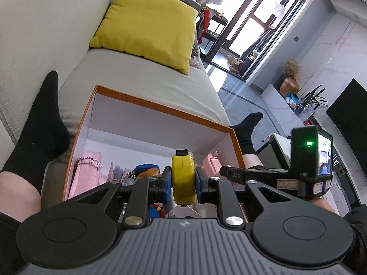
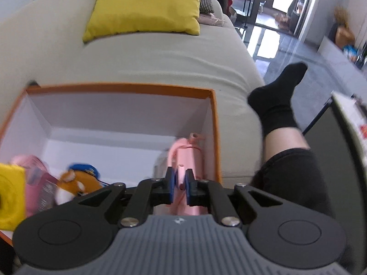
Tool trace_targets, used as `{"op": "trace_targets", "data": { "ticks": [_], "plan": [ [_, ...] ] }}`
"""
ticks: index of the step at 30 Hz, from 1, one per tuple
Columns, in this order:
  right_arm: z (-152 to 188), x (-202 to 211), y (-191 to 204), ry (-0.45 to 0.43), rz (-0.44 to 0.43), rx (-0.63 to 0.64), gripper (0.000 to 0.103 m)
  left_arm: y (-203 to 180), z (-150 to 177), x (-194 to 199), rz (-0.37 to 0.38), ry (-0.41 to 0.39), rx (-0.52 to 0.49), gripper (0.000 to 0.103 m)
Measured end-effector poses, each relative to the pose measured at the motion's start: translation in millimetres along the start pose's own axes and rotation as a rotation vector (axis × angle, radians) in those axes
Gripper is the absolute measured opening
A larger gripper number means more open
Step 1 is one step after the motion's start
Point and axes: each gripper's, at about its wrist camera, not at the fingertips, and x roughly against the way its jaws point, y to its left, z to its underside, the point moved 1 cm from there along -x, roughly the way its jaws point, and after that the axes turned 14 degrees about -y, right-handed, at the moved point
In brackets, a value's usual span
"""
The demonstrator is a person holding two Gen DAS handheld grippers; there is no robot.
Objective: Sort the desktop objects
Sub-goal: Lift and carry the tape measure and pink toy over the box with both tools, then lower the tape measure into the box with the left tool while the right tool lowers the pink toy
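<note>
One pale grey fabric sofa point(image 1: 142, 80) fills both views, and on it sit one square mustard-yellow cushion point(image 1: 146, 25) and one orange-rimmed cardboard box with white inner walls point(image 1: 160, 123), flanked by a person's two black-socked feet point(image 1: 39, 126); the right wrist view shows only one of these feet. Inside the box lie one pink pouch with a bead chain point(image 1: 87, 171), one orange plush animal in a blue cap point(image 2: 78, 181) and one glossy pink bottle-shaped case point(image 2: 188, 158) against the right-hand wall. The left gripper point(image 1: 183, 181) has its blue pads clamped on the flat sides of one yellow round tape measure point(image 1: 183, 178), held upright over the box. The right gripper point(image 2: 180, 181) stands narrow, with a small pink tab of the case between its pads; whether they press it cannot be told. Only the left wrist view shows the right gripper's camera with a green light point(image 1: 309, 151), and the black television screen point(image 1: 348, 114); the right wrist view catches the tape measure only as a yellow blur at its left edge.
</note>
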Motion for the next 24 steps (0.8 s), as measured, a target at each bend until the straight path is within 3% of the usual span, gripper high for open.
{"op": "trace_targets", "data": {
  "ticks": [2,7,12,19,24],
  "plan": [
    [-2,-3,3,0.024,0.014,0.072,0.016,0,0,1,0.002,-0.002,-0.001,0.023],
    [-3,-7,8,0.064,0.003,0.233,0.012,0,-3,1,0.000,-0.007,0.003,0.023],
    [-7,-6,4,0.075,-0.027,0.249,0.012,-2,-5,-4,0.006,0.007,0.006,0.023],
    [-18,22,-10,-0.026,-0.178,0.197,0.012,-22,-12,-32,0.026,0.055,-0.043,0.023],
    [-18,32,-17,-0.105,-0.242,0.213,0.013,-34,-7,-78,0.016,0.159,-0.088,0.023]
  ]
}}
